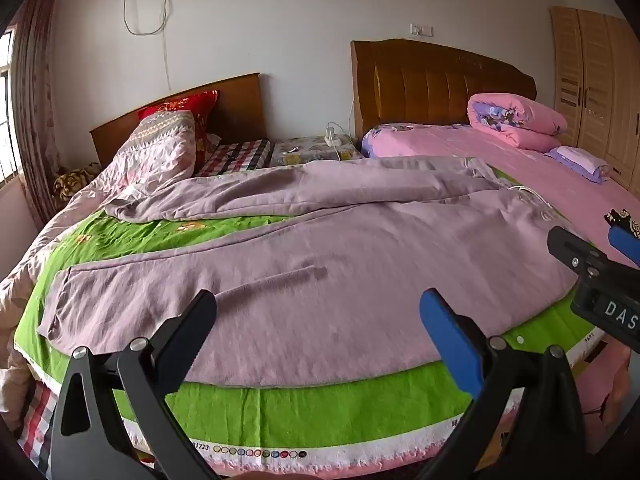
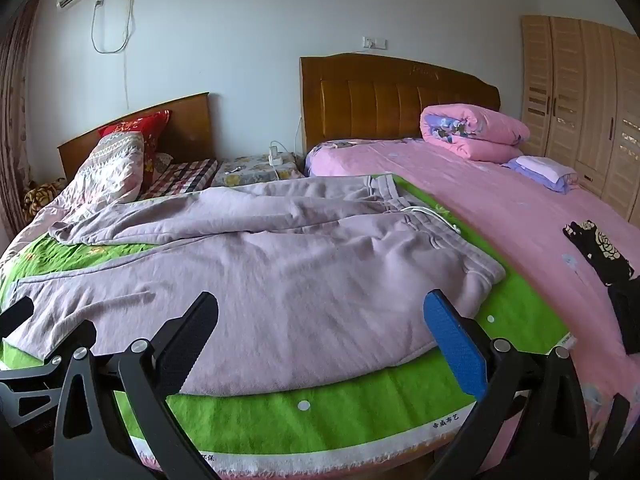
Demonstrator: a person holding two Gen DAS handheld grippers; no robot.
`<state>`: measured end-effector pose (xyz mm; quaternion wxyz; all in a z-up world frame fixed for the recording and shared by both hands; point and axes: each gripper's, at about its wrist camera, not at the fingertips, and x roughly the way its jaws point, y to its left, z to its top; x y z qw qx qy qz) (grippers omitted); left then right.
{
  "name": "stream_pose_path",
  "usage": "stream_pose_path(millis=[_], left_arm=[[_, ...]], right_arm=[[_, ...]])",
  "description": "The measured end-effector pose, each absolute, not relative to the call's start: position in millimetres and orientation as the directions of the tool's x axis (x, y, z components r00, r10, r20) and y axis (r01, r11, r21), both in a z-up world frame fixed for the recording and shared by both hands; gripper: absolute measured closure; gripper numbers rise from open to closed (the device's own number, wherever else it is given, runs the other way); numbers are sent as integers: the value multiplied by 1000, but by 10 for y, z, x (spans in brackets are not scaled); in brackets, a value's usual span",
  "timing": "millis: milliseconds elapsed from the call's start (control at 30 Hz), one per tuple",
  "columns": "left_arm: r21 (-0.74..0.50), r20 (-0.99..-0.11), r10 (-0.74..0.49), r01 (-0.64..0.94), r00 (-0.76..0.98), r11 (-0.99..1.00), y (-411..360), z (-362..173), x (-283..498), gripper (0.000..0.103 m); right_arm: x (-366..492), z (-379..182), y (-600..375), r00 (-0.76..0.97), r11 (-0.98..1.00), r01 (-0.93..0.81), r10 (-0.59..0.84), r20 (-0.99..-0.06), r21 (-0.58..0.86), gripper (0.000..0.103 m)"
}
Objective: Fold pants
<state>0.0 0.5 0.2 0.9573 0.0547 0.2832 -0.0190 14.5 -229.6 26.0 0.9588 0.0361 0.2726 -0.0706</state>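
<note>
Folding looks unstarted: lilac fleece pants (image 2: 256,264) lie spread on the green cloth (image 2: 320,412), far leg rumpled. Left gripper (image 1: 320,344) and right gripper (image 2: 324,344) hover near, jaws apart, empty.

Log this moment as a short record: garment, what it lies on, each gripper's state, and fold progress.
garment: lilac pants, spread out, waistband at the right, legs running left
surface: green cloth on the bed
left gripper: open, fingers hovering at the near edge of the pants, nothing held
right gripper: open, nothing held
nearby: black patterned garment on the pink sheet
fold progress: not started
</note>
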Motion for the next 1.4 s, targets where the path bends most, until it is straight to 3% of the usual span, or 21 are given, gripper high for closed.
stream_pose_path(millis=[1400], left_arm=[[86,-552,-7,66,834,994,25,-54,-25,2]], right_arm=[[145,223,-2223,837,988,154,-120,-534,19,4]])
